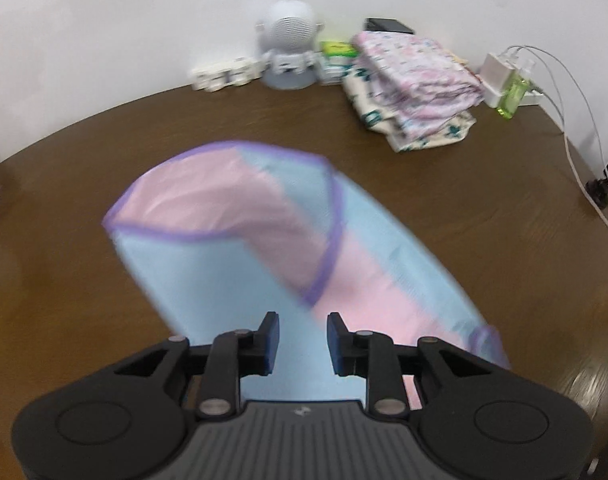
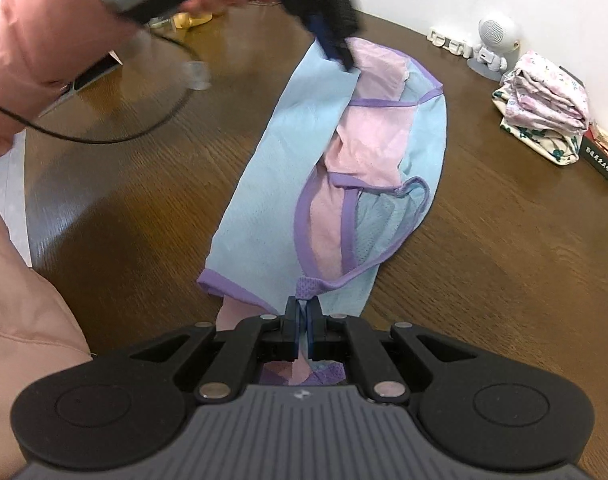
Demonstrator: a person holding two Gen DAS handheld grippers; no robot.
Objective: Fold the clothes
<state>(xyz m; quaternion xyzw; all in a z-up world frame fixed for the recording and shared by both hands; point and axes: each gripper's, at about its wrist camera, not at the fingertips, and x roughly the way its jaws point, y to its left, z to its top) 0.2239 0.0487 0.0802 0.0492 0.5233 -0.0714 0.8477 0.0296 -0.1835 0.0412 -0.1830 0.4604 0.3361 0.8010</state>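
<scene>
A light blue and pink garment [image 1: 231,240] [image 2: 316,152] with purple trim lies stretched out on the brown wooden table [image 1: 464,208] [image 2: 504,260]. My left gripper [image 1: 304,336] stands open over its blue part, and nothing is pinched between the pads. In the right wrist view the left gripper [image 2: 342,58] hovers at the garment's far end, held by a hand in a pink sleeve [image 2: 43,40]. My right gripper [image 2: 302,312] is shut on the purple hem at the near end, with cloth bunched between its pads.
A stack of folded patterned clothes [image 1: 416,80] [image 2: 544,108] sits by the wall. Beside it are a white robot-shaped speaker [image 1: 289,52] [image 2: 494,44], a white charger [image 1: 500,72] with cables and a green bottle [image 1: 514,96]. A black cable [image 2: 123,136] loops over the table's left side.
</scene>
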